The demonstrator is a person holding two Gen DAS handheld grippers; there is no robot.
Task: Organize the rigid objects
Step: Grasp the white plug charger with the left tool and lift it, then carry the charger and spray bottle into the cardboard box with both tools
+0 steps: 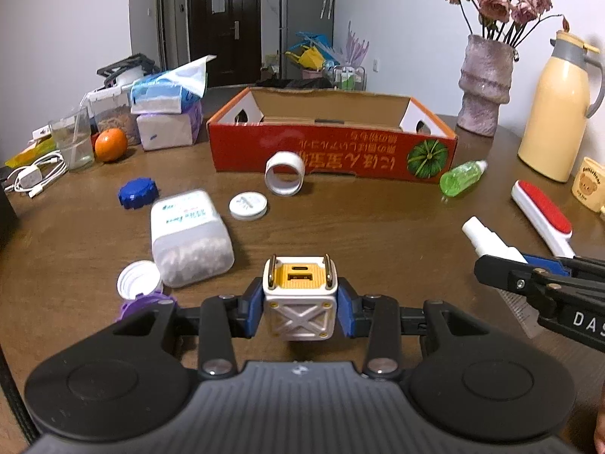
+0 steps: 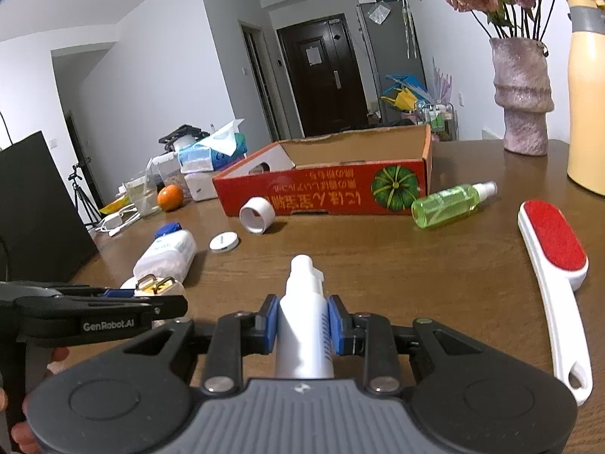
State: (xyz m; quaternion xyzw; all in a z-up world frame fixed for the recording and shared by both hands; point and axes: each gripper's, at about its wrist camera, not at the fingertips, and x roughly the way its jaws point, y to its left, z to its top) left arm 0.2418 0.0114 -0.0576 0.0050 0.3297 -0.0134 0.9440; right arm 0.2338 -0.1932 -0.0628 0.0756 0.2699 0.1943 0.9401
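My left gripper [image 1: 300, 300] is shut on a white and yellow cube charger [image 1: 299, 295], held just above the brown table [image 1: 378, 227]. My right gripper [image 2: 302, 323] is shut on a white spray bottle [image 2: 304, 325], nozzle pointing forward; the bottle [image 1: 487, 240] also shows at the right of the left wrist view. An open red cardboard box [image 1: 332, 147] lies across the far side of the table. Loose on the table are a white ring-shaped roll [image 1: 284, 172], a white round lid [image 1: 248, 206], a blue cap [image 1: 137, 192], a clear plastic jar [image 1: 189, 238] and a green spray bottle [image 1: 462, 176].
A red lint brush [image 2: 556, 261] lies at the right. A pink vase [image 1: 486, 83], a cream thermos [image 1: 556, 109] and a small bear cup [image 1: 590, 187] stand at the back right. Tissue packs [image 1: 166, 113], an orange [image 1: 110, 143], a glass [image 1: 72, 140] and white cables [image 1: 34, 178] crowd the back left.
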